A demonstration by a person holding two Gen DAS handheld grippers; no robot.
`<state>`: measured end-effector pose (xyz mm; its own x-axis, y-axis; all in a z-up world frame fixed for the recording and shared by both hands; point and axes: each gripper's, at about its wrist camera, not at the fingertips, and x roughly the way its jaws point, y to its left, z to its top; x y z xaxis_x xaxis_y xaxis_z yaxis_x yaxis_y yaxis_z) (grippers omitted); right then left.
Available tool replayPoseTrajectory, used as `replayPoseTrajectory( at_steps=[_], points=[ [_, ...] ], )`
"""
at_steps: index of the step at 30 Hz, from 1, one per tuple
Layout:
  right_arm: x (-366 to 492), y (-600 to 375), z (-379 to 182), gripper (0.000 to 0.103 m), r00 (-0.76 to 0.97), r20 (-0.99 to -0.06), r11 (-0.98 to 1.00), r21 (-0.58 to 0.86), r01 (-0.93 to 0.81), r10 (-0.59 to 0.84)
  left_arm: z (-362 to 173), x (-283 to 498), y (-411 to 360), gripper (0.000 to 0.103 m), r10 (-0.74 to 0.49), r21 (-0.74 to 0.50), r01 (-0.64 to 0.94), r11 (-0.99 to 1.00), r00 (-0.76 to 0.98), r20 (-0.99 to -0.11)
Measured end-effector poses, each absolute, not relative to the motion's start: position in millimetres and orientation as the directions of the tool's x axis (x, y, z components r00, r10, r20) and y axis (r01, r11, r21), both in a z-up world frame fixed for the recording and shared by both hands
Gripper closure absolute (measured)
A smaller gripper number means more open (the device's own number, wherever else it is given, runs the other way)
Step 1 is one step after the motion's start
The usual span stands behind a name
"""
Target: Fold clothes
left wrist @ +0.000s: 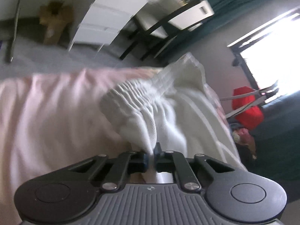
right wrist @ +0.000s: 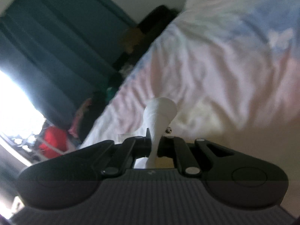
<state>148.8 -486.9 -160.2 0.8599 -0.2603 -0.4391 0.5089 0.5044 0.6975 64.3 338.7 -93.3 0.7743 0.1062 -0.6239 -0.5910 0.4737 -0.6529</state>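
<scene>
A white ribbed garment (left wrist: 153, 110) with an elastic gathered band is bunched above a pink bedsheet (left wrist: 52, 108). My left gripper (left wrist: 151, 154) is shut on a fold of the white cloth, which spreads away from the jaws toward the right. In the right wrist view, my right gripper (right wrist: 155, 140) is shut on a narrow pinched strip of the same white garment (right wrist: 161, 108), whose end bulges just beyond the fingertips. Under it lies the rumpled pink, white and blue bedsheet (right wrist: 215, 65). Both views are tilted and blurred.
A white drawer unit (left wrist: 110, 16), a black-framed chair (left wrist: 150, 35) and a brown cardboard shape (left wrist: 54, 22) stand past the bed. A bright window (left wrist: 271, 56), teal curtains (right wrist: 56, 46) and a red object (left wrist: 247, 106) lie to the side.
</scene>
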Motion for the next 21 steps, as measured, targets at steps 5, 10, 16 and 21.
replayPoseTrajectory(
  at_steps=[5, 10, 16, 21],
  points=[
    [127, -484, -157, 0.098, 0.801, -0.494, 0.451, 0.662, 0.599, -0.338, -49, 41, 355, 0.099, 0.097, -0.652, -0.533, 0.539, 0.808, -0.581],
    [103, -474, -152, 0.098, 0.715, -0.56, 0.391, 0.6, 0.698, -0.418, -31, 22, 358, 0.099, 0.121, -0.569, -0.567, 0.595, 0.764, -0.634],
    [98, -480, -168, 0.095, 0.627, -0.684, 0.361, 0.515, 0.777, -0.373, -37, 22, 340, 0.097, 0.19, -0.413, -0.582, 0.7, 0.71, -0.678],
    [101, -476, -166, 0.071, 0.619, -0.705, 0.404, 0.483, 0.777, -0.347, -42, 21, 325, 0.076, 0.253, -0.272, -0.58, 0.768, 0.665, -0.703]
  ],
)
